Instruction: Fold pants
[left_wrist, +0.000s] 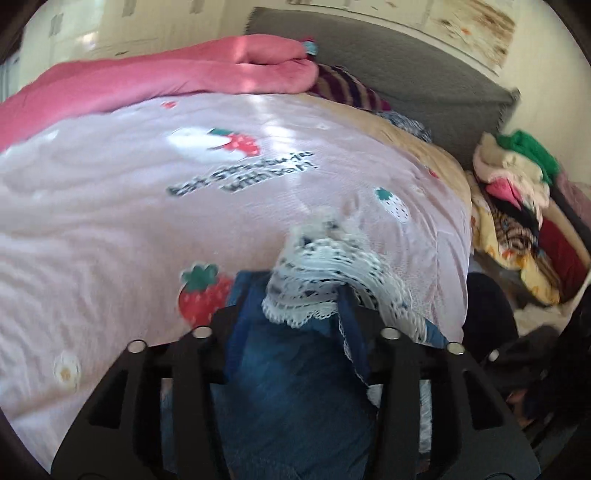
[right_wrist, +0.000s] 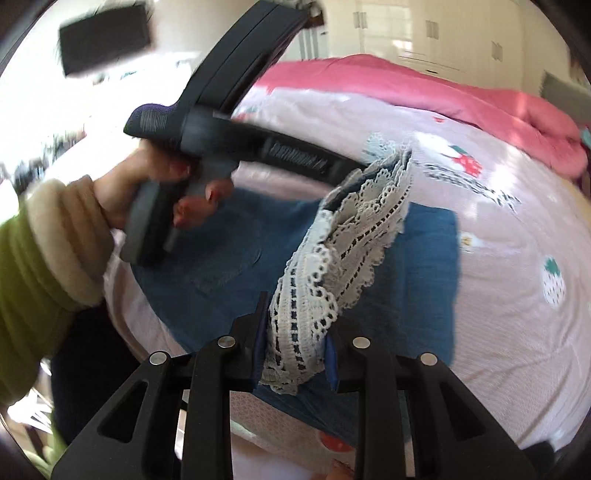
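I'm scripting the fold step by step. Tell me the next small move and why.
Probably lower the lace hem onto the blue pants on the bed and line it up before letting go. The right gripper clamps the lace, and the left gripper has the other end between its fingers, so the hem hangs stretched above the spread denim, not yet laid flat.

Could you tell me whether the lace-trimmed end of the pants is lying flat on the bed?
No, the lace hem is lifted above the bed, clamped between the right gripper fingers.

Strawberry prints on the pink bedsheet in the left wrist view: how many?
3: a red strawberry beside the jeans, a white strawberry right of centre, a red strawberry above the lettering. Others may be hidden.
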